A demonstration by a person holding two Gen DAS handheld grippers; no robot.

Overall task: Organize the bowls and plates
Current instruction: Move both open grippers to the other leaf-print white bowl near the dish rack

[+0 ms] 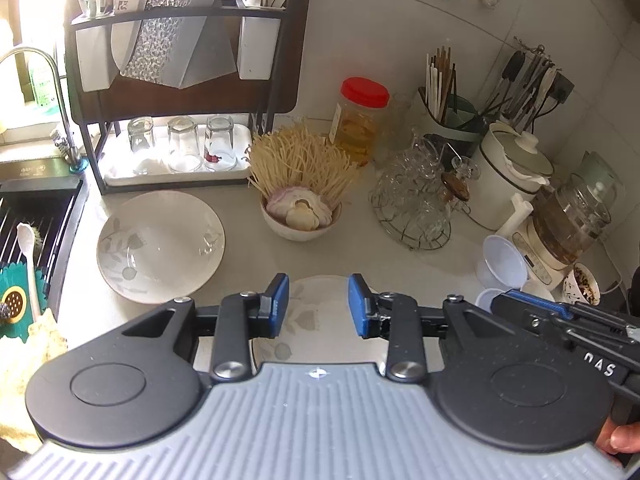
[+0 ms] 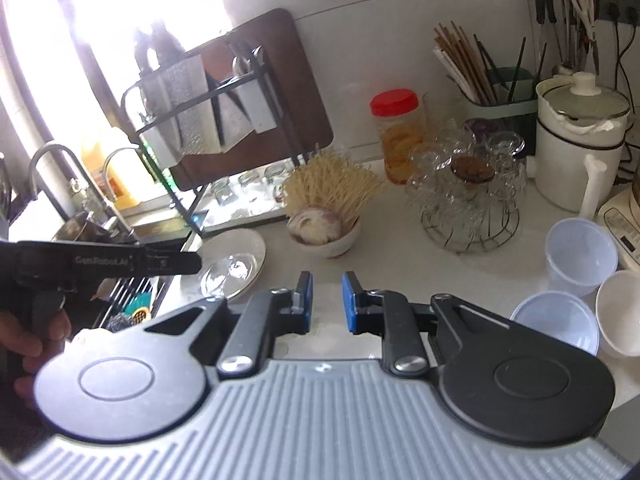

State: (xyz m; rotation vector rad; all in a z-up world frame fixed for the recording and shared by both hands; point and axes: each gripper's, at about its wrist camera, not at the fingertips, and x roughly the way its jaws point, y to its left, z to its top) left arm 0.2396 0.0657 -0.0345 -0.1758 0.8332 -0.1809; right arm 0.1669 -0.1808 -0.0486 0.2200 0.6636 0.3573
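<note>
Two claws, left claw (image 1: pixel 318 306) and right claw (image 2: pixel 326 302), angled down over counter (image 1: pixel 392 264), empty.

A strip of bare white countertop (image 2: pixel 404 264) is seen open ahead of the right gripper (image 2: pixel 326 302), whose jaws are parted with nothing between them. It is hemmed in at the back by a small bowl of shells and pale sticks (image 2: pixel 326 236) and a wire basket of glassware (image 2: pixel 470 200). The right side is blocked by clear plastic cups (image 2: pixel 580 254). To the left, room is taken by a leaf-patterned plate (image 1: pixel 160 246), with the sink edge (image 1: pixel 78 216) and a black dish rack (image 1: pixel 176 92) beyond. A second patterned plate (image 1: pixel 316 312) lies directly under the open left gripper (image 1: pixel 318 306). The back corner is crowded by a white pot (image 1: pixel 510 172) and a glass kettle (image 1: pixel 576 220).
</note>
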